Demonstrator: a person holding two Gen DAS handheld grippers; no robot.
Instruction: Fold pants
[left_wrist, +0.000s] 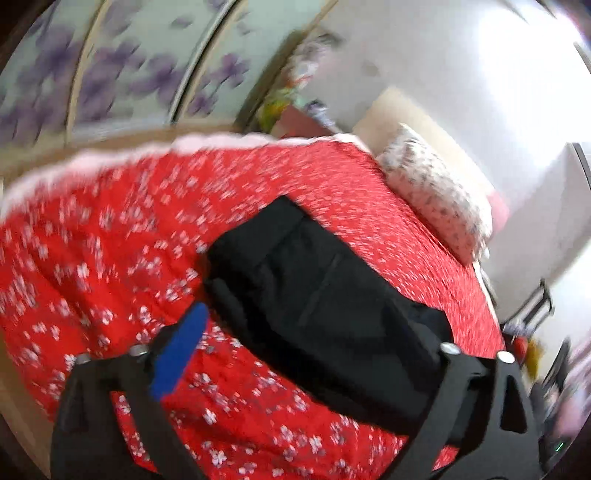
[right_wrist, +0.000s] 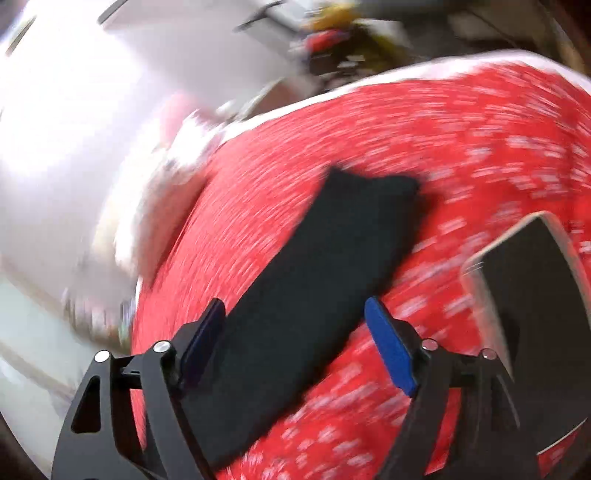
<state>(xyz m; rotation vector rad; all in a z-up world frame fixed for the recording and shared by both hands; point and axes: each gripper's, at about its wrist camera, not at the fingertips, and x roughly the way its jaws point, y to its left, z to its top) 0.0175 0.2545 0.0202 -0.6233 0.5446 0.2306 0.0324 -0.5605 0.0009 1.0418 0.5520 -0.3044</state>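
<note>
Right now my left gripper hangs with its jaws spread wide above the black pants, which lie folded into a long strip on the red flowered bedspread; nothing is pinched between the blue pads. From the right wrist, my right gripper is also parted, its pads framing the pants without pressing on them. A patterned pillow sits at the bed's far edge, and a dark phone-like slab lies just beside the pants

black hand-held gripper, blue pads, silver screws
</note>
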